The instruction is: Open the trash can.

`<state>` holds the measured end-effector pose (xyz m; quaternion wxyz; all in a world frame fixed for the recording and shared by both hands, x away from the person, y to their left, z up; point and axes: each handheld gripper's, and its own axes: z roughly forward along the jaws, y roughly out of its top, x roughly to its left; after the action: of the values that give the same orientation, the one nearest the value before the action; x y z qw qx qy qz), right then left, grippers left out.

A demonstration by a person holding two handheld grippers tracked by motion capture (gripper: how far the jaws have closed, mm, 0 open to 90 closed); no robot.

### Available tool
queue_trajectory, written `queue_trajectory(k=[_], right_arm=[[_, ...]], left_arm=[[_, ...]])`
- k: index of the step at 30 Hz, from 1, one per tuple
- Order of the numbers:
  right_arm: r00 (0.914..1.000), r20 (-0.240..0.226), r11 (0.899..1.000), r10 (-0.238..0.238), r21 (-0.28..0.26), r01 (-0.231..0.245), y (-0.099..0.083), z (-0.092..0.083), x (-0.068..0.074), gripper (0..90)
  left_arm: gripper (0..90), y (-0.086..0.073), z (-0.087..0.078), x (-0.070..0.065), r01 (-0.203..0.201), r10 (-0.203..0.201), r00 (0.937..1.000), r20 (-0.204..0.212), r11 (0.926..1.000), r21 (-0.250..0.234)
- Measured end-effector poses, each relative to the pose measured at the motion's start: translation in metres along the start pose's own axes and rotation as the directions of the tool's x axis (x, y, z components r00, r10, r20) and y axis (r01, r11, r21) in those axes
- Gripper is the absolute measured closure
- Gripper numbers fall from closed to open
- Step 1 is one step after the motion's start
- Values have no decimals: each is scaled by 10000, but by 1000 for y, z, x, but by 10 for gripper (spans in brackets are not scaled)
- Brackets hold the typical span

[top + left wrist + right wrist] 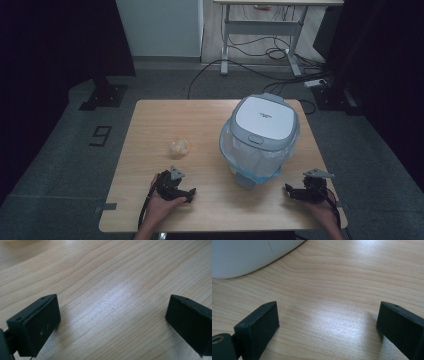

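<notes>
left gripper: jaws wide, empty, on light wooden table | right gripper: jaws wide, empty | crumpled yellowish wad: near left gripper, apart | grey-lidded white bin with plastic liner: between grippers, farther back

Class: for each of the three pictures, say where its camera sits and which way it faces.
High view: above the near edge, facing forward and down on the light wooden table; both hands show.
Left gripper view: on the left gripper, facing bare tabletop.
Right gripper view: on the right gripper, facing the white lidded bin.
All share the tabletop.
</notes>
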<state>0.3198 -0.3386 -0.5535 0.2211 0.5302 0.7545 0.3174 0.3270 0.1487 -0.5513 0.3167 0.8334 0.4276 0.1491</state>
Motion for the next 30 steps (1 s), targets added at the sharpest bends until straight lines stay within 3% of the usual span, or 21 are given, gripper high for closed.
queue_trajectory(k=[21, 30], right_arm=[[9999, 54, 9997, 150, -214, -149, 0, -4, 1, 133], [9987, -114, 9928, 495, -1082, -504, 8, -24, -2, 169]], left_arm=[[34, -3, -3, 3, -191, 193, 9996, 182, 9998, -112], [35, -3, -3, 4, -211, 213, 9996, 210, 9997, -119]])
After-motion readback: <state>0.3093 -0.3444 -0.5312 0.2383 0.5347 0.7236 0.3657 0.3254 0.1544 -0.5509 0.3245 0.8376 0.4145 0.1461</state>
